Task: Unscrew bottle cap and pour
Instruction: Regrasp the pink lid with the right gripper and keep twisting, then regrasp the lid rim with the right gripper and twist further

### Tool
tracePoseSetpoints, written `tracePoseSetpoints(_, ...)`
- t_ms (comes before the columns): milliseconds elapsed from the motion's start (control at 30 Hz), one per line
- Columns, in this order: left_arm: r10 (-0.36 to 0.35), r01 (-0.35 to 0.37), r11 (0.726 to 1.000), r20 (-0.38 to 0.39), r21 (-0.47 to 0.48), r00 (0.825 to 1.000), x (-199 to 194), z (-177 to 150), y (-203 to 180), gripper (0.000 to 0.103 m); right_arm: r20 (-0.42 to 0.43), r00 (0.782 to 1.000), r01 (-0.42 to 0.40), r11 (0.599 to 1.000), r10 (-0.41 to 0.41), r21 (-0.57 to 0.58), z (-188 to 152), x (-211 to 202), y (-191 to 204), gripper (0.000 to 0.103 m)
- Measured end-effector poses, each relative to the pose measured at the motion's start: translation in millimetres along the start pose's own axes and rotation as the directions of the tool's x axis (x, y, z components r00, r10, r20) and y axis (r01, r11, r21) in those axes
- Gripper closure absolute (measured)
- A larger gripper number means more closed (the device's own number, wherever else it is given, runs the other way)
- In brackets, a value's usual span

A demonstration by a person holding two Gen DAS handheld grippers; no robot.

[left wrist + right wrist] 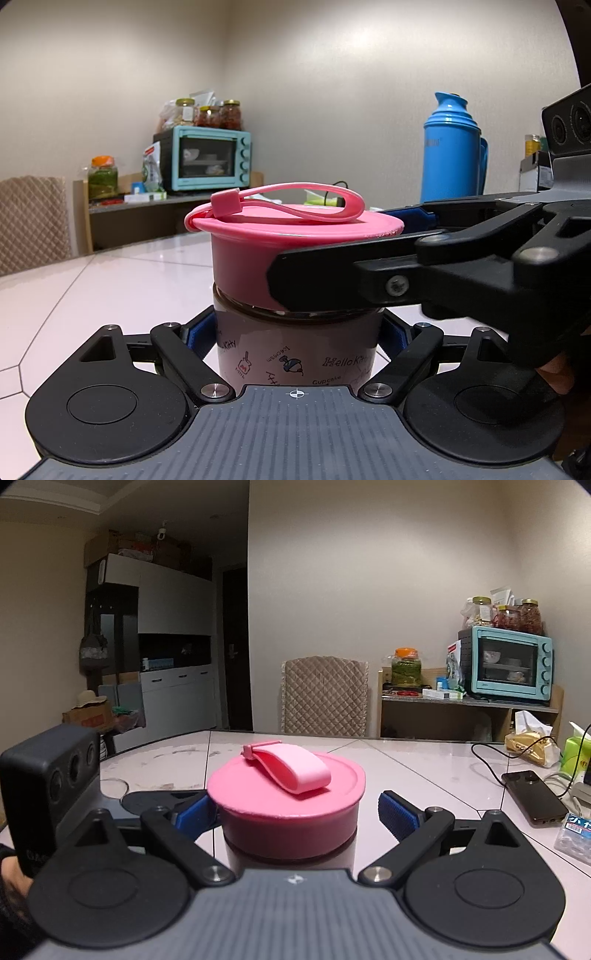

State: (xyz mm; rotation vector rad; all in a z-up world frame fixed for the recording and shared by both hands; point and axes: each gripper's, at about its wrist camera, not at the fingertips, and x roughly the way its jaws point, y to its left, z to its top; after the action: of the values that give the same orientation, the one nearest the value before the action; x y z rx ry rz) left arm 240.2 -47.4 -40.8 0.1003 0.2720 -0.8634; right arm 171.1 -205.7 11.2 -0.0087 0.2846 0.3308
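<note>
A Hello Kitty printed bottle (295, 347) stands on the white table, topped by a wide pink cap (243, 254) with a pink strap loop (295, 201). My left gripper (297, 332) is shut on the bottle body, blue pads pressed to both sides. My right gripper (291, 812) straddles the pink cap (286, 801) from the right in the left wrist view (332, 251). Its left pad touches the cap; its right pad (397, 812) stands a small gap off, so it is open around the cap.
A blue thermos (452, 147) stands behind on the right. A phone (535, 801) with a cable, a clear box (576, 836) and a tissue pack (576, 749) lie on the table's right. A padded chair (325, 696) and a shelf with a teal oven (506, 662) stand beyond.
</note>
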Motion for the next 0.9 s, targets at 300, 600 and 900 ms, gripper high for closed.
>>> tracePoseSetpoints(300, 0.0, 0.0, 1.0, 0.0, 0.0, 1.0, 0.1, 0.2, 0.3, 0.013, -0.001, 1.0, 0.022, 1.0, -0.022, 0.009, 0.8, 3.4, 7.8, 0.017)
tracePoseSetpoints(600, 0.0, 0.0, 1.0, 0.0, -0.001, 1.0, -0.7, 0.1, -0.7, 0.013, 0.003, 1.0, -0.021, 0.999, 0.021, -0.039, 0.1, 1.1, 3.9, 0.018)
tracePoseSetpoints(900, -0.001, 0.001, 1.0, -0.001, -0.002, 1.0, -0.1, 0.7, -0.2, 0.013, -0.013, 0.967, -0.256, 0.959, 0.256, -0.12, 2.7, 3.6, -31.5, 0.018)
